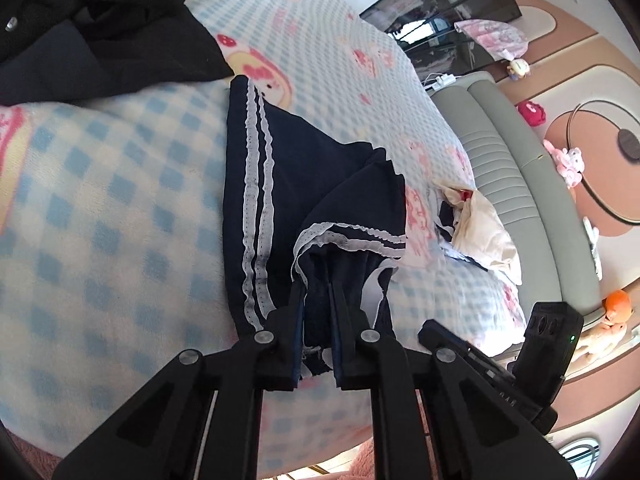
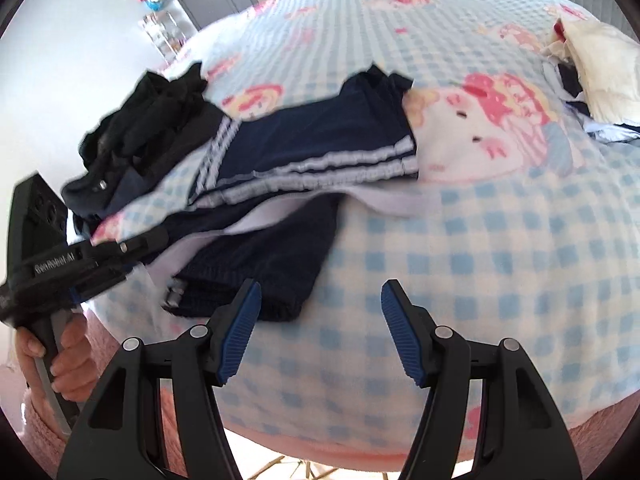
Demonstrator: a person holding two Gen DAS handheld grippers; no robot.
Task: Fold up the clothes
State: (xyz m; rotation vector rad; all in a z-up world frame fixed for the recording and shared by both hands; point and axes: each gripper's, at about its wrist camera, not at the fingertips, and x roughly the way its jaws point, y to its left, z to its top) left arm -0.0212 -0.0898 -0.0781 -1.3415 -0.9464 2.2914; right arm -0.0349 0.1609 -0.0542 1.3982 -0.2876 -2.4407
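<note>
A navy garment (image 1: 304,184) with white lace stripes lies on a blue-and-white checked blanket (image 1: 120,208). My left gripper (image 1: 318,300) is shut on the garment's near edge, with navy and white cloth bunched between its fingers. In the right wrist view the same garment (image 2: 320,140) lies spread ahead, its near navy part (image 2: 260,264) just beyond the left fingertip. My right gripper (image 2: 320,320) is open and empty above the blanket (image 2: 460,260). The left gripper (image 2: 100,256) shows at the far left, held by a hand.
A pile of black clothes (image 1: 92,28) lies at the blanket's far left, also in the right wrist view (image 2: 148,120). A crumpled cream-and-navy garment (image 1: 480,232) lies near the padded headboard (image 1: 512,160). The right gripper's body (image 1: 520,360) sits at the lower right.
</note>
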